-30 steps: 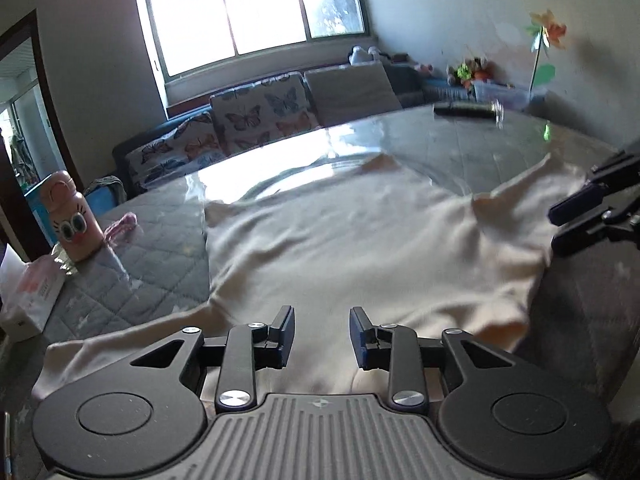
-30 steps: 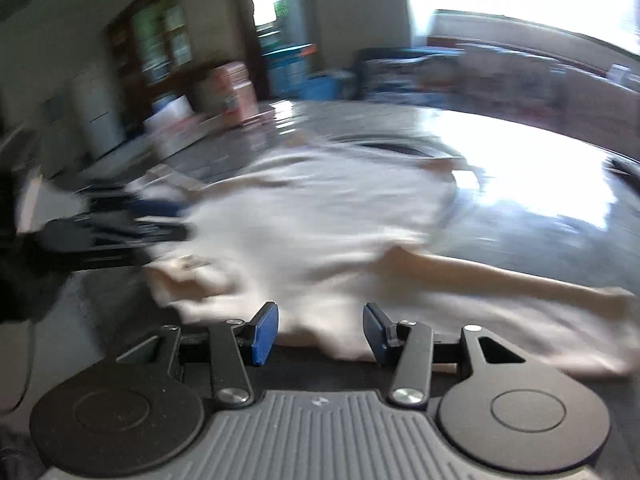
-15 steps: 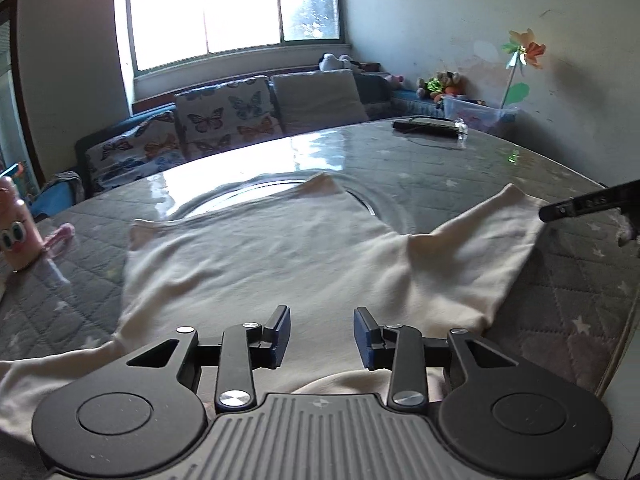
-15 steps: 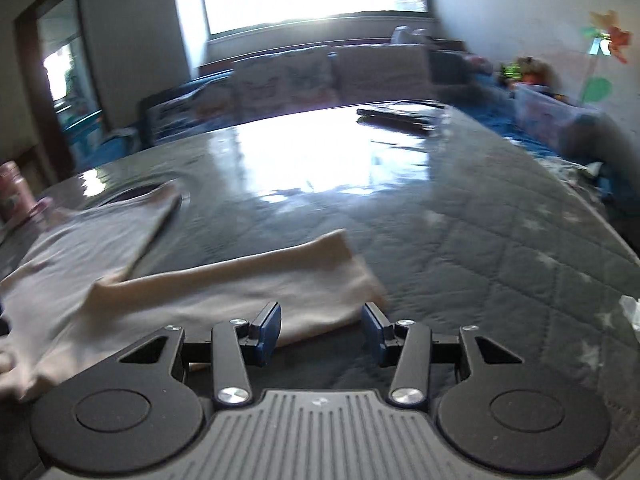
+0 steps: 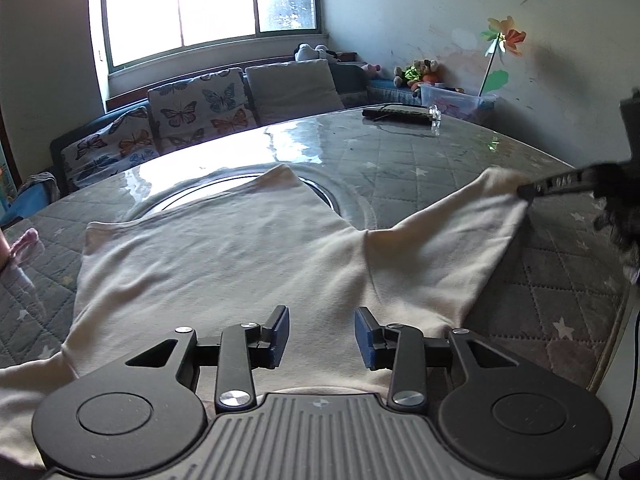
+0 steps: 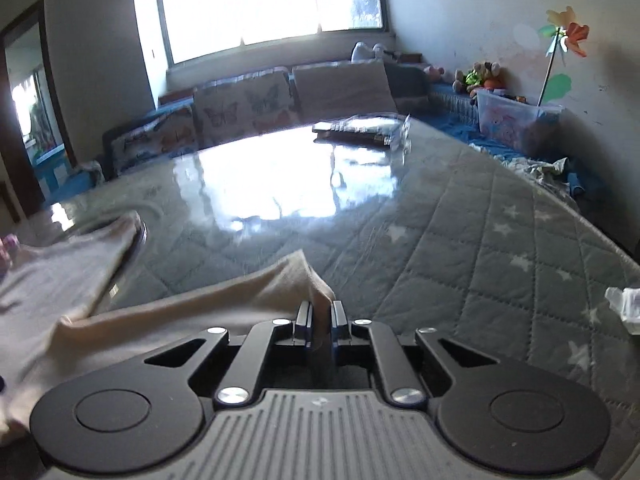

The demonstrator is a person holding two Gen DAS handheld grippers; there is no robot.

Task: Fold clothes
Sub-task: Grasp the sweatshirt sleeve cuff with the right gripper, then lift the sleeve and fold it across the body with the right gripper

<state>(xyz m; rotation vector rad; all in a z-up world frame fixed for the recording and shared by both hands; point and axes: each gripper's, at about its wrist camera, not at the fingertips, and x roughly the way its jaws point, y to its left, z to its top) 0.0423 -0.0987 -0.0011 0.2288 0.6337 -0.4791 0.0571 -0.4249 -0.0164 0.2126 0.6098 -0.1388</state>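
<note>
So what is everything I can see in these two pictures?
shirt: one, cream, spread flat on the table, sleeve end pinched at the right
table: one, grey quilted star cover under a glossy sheet, fills the middle
dark flat object: one, black, far side of the table
cushions: several, butterfly print and plain, on the bench under the window
window: one, bright, back wall
soft toys: a few, mixed colours, right back corner
plastic box: one, clear, beside the toys
pinwheel: one, orange and green, by the right wall
left gripper: black, blue pads, open over the shirt
right gripper: black, just closed on the sleeve end
</note>
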